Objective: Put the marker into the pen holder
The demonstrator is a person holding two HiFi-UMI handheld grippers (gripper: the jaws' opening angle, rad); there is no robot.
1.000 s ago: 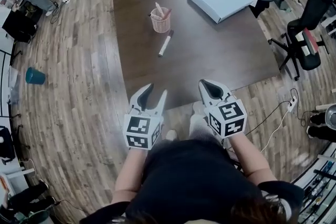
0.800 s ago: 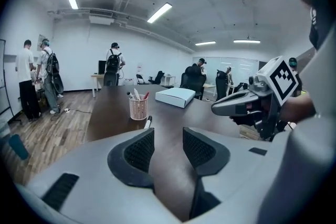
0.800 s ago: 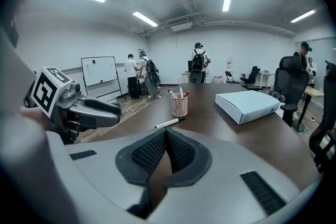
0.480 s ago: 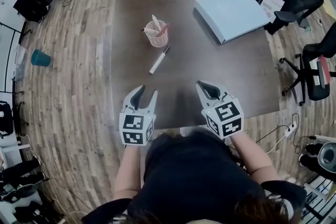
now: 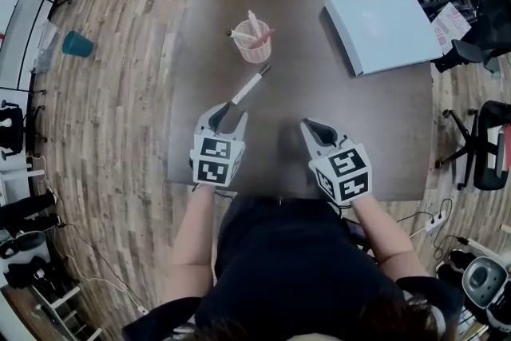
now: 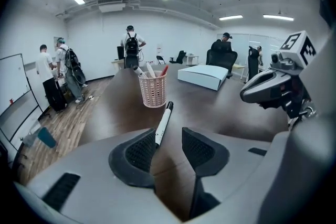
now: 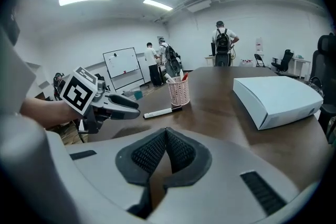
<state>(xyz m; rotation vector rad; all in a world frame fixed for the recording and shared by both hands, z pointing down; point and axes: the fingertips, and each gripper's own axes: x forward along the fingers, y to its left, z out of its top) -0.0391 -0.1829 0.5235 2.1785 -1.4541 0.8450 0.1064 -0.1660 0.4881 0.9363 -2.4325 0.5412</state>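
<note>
A white marker (image 5: 249,87) with a black cap lies flat on the dark table (image 5: 351,124), just this side of a pink mesh pen holder (image 5: 253,47) that holds several pens. In the left gripper view the marker (image 6: 162,123) points from the jaws toward the holder (image 6: 153,89). My left gripper (image 5: 226,118) is open, its tips just short of the marker's near end, nothing between them. My right gripper (image 5: 315,132) hovers over the table to the right, shut and empty. The right gripper view shows the marker (image 7: 162,111) and holder (image 7: 178,92) ahead left.
A flat white box (image 5: 389,28) lies on the table's far right. Office chairs (image 5: 479,4) stand beyond the right edge. A teal cup (image 5: 77,43) sits on the wood floor at left. Several people (image 6: 132,47) stand at the room's far end.
Both grippers have moved forward over the table edge toward the marker and holder. The left one now sits close behind the marker. The marker has not moved.
</note>
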